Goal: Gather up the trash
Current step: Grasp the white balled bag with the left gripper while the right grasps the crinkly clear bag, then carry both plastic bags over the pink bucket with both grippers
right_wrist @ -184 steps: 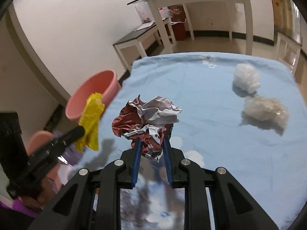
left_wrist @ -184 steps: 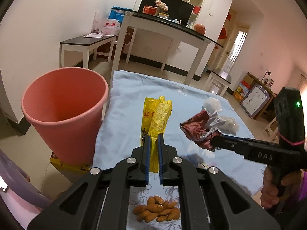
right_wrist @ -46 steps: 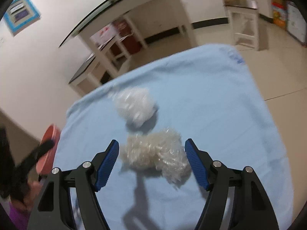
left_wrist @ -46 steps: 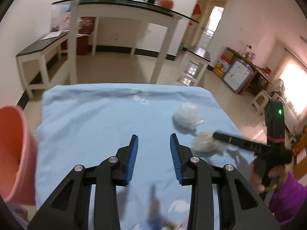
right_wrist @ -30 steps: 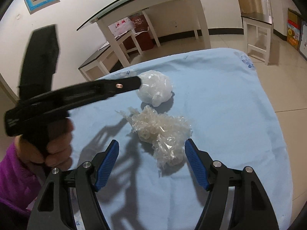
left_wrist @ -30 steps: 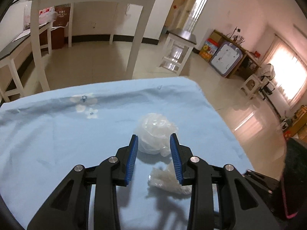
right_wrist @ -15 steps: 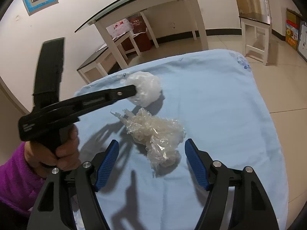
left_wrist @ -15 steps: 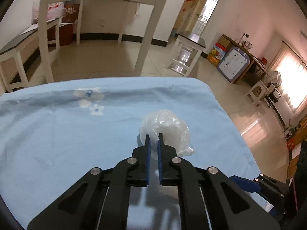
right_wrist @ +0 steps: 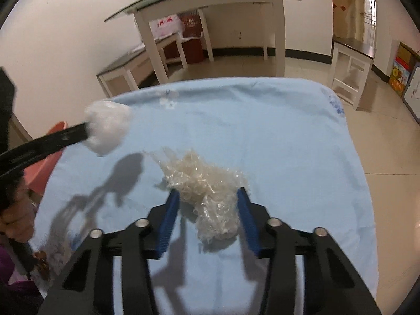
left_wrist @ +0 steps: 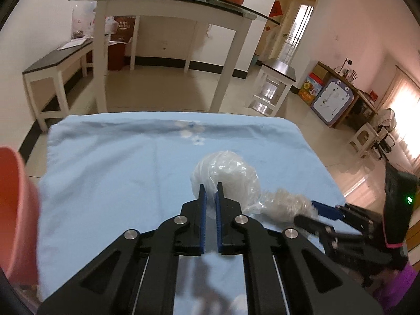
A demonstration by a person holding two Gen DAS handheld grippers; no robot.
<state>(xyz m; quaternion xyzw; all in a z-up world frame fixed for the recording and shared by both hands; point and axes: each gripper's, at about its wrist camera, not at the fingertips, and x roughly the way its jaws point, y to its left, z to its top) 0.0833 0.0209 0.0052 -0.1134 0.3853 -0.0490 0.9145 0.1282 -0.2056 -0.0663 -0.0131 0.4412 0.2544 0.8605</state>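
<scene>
The left gripper (left_wrist: pixel 210 193) pinches a white balled-up plastic bag (left_wrist: pixel 225 176), lifted above the blue-clothed table (right_wrist: pixel 262 120). The right gripper (right_wrist: pixel 208 202) is closing around crinkled clear plastic wrap (right_wrist: pixel 210 183) lying mid-table, not yet squeezed. Both pieces must yet reach the pink bucket (left_wrist: pixel 13 210) at the left edge.

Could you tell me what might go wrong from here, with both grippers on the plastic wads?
1. The left gripper pinches only an edge of the white wad, so it may slip on the way to the pink bin.
2. The right gripper is closing on the clear wad, whose loose tail lies outside the jaws; it could tear free or snag the blue cloth.
</scene>
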